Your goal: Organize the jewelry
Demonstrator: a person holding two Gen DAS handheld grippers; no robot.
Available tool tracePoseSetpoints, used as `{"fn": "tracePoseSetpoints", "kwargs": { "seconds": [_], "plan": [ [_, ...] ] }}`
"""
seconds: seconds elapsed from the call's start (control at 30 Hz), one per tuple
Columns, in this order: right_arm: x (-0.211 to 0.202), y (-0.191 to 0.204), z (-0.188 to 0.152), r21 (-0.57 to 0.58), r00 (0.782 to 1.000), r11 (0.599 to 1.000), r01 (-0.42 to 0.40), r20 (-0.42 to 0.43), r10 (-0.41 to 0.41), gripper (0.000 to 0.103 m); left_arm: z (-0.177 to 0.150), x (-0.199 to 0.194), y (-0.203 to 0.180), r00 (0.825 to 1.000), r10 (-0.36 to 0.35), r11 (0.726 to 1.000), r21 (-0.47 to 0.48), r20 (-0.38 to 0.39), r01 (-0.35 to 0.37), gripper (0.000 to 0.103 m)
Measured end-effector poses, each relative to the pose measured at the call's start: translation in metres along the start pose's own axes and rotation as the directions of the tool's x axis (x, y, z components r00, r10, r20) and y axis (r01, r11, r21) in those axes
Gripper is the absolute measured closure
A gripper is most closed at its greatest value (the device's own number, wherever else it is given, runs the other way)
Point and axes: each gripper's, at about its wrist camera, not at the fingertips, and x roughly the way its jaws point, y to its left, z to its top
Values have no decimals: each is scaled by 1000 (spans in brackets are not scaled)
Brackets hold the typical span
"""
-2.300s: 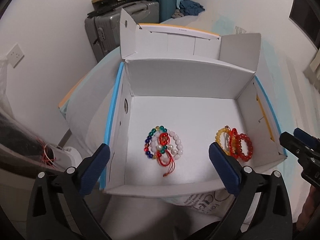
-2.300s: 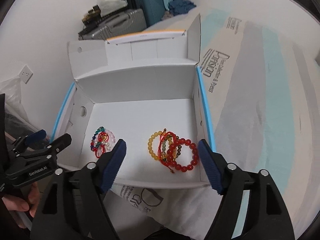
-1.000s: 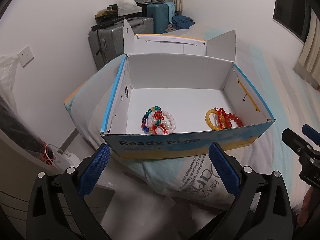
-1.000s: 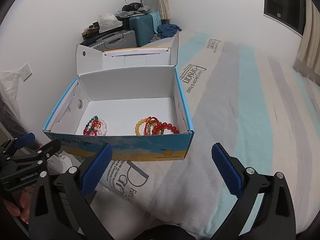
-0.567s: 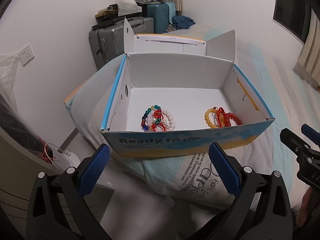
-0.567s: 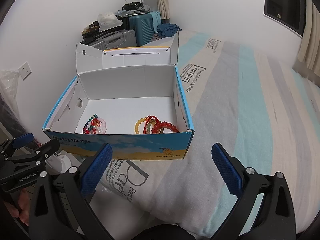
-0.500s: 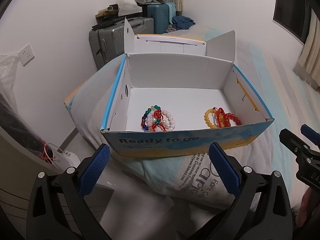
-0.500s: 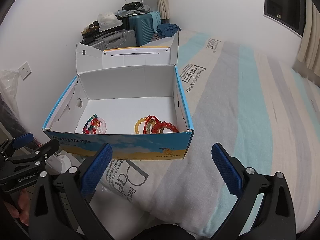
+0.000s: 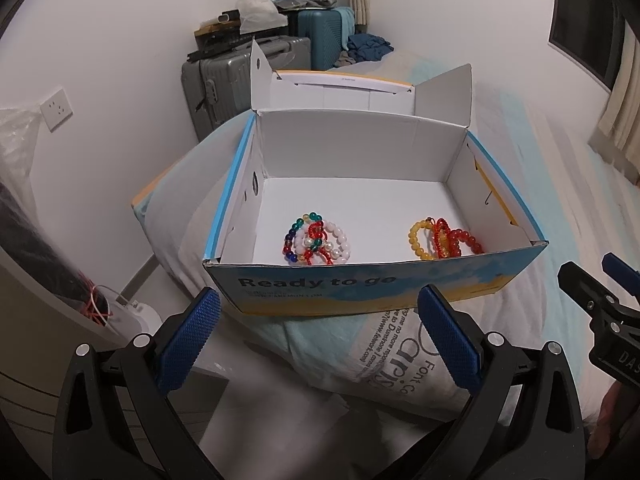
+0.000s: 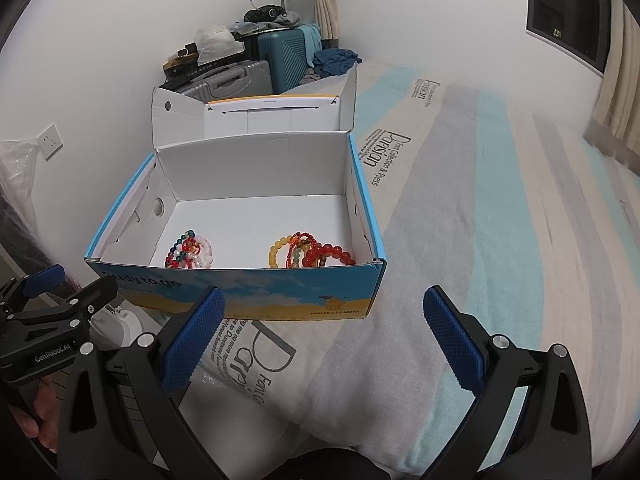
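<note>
An open blue and white cardboard box (image 9: 360, 292) (image 10: 248, 300) sits on the bed with its lid folded back. Inside on the left lies a pile of multicoloured, white and red bead bracelets (image 9: 318, 240) (image 10: 188, 251). On the right lies a pile of yellow and red bead bracelets (image 9: 442, 238) (image 10: 310, 255). My left gripper (image 9: 318, 330) is open and empty, held in front of the box. My right gripper (image 10: 324, 330) is also open and empty, just before the box's front wall. Each gripper shows at the edge of the other's view.
The box rests on a striped bedsheet (image 10: 500, 220) with printed lettering. Grey and teal suitcases (image 9: 248, 68) (image 10: 284, 60) with clutter on top stand against the back wall. A wall socket (image 9: 56, 109) is at left. A curtain (image 10: 616, 92) hangs at right.
Both grippers have drawn back from above the box to a lower spot in front of it. The bracelets lie where they were. Over the last half second almost nothing moves.
</note>
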Motion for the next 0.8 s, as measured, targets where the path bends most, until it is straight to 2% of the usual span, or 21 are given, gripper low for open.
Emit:
{"fn": "tracePoseSetpoints", "kwargs": {
  "seconds": [0.37,0.47,0.63,0.8],
  "plan": [
    [-1,-1,-1,-3,1000,1000,-2,0,2,8,0,-1,1,1000,6,1000,-8,4,-6,6],
    [-2,-1,0,-6,1000,1000,-1,-2,1,8,1,-3,0,999,35,999,-15,17,-34,6],
    [-2,-3,0,-6,1000,1000,1,-4,-1,8,3,-3,-1,1000,14,999,-40,10,-14,6],
    [-2,-2,0,-6,1000,1000,2,-3,-2,8,4,-1,-5,999,31,999,-43,10,-30,6]
  ]
}}
